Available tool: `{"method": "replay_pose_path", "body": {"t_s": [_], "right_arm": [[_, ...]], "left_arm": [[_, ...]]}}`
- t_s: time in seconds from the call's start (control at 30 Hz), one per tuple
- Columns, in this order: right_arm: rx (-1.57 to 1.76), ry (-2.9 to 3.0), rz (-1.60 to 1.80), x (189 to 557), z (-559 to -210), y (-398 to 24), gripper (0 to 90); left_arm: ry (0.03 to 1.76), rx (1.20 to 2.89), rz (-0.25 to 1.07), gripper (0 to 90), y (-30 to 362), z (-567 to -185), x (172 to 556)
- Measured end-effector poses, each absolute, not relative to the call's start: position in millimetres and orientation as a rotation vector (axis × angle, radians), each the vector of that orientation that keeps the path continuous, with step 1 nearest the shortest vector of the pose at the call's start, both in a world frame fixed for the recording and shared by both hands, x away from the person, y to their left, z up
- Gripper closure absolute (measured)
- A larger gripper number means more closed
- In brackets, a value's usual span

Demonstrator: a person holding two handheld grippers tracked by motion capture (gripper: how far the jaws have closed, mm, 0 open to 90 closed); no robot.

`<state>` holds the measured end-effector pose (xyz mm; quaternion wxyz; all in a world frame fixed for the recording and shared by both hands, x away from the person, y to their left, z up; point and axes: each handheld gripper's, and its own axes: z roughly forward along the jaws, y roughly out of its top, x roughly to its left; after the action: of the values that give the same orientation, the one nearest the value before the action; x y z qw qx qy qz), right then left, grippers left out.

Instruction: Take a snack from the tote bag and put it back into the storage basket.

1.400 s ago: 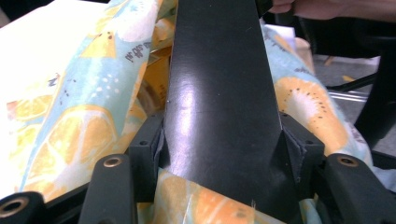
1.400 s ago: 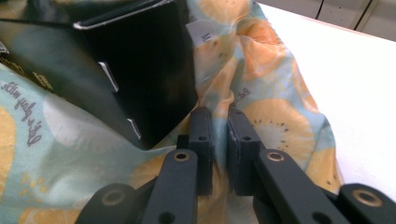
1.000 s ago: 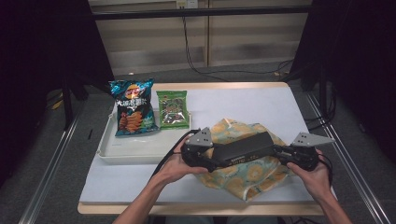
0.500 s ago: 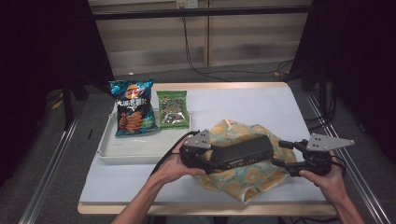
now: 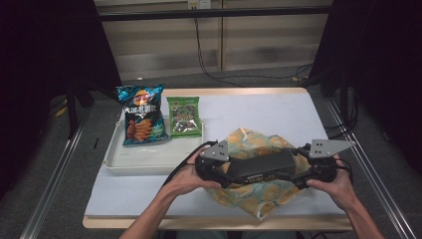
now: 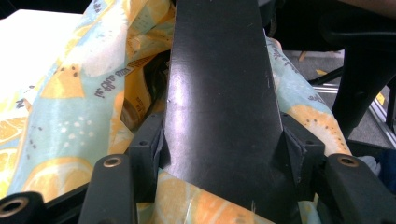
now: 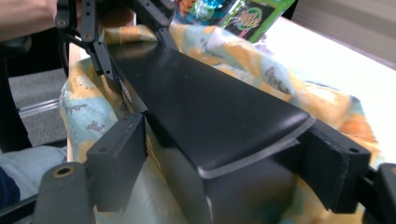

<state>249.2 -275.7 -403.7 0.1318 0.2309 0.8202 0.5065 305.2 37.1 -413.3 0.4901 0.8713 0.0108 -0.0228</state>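
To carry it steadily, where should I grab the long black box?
Take the black box by a short end, coming in level along its length: the end is narrow enough for the jaws, as the left tool shows.

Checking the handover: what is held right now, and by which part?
The long black box, gripped at its left end by the left tongs; the right tongs have just been opening around its other end.

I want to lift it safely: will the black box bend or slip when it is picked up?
The black box looks stiff: its edges stay straight with the left gripper gripping one end. Its glossy top may be slippery. It probably will not roll, having flat sides.
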Motion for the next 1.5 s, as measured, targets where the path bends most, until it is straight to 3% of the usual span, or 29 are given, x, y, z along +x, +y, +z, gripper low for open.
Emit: {"method": "replay_pose_path", "body": {"t_s": [0.33,0.63,0.87,1.07,1.27,1.5], "right_arm": [[0.620,2.432,1.428,251.1,-409.3,-265.4,16.4],[0.598,2.491,1.454,251.8,-412.2,-272.0,28.7],[0.549,2.554,1.524,249.4,-410.2,-275.4,42.5],[0.541,2.579,1.502,248.0,-410.6,-272.4,43.6],[0.560,2.545,1.490,243.7,-403.6,-277.1,43.8],[0.573,2.492,1.508,236.8,-391.9,-289.1,43.8]], "left_arm": [[0.013,2.126,-0.071,43.0,35.6,-415.7,305.6],[0.040,2.143,-0.098,39.7,36.6,-421.8,309.2],[0.095,2.141,-0.083,29.8,39.8,-423.6,313.7],[0.114,2.146,-0.096,27.9,40.4,-426.2,314.3],[0.164,2.134,-0.064,17.5,49.1,-421.7,315.8],[0.212,2.154,-0.052,16.0,57.0,-429.7,315.8]]}}
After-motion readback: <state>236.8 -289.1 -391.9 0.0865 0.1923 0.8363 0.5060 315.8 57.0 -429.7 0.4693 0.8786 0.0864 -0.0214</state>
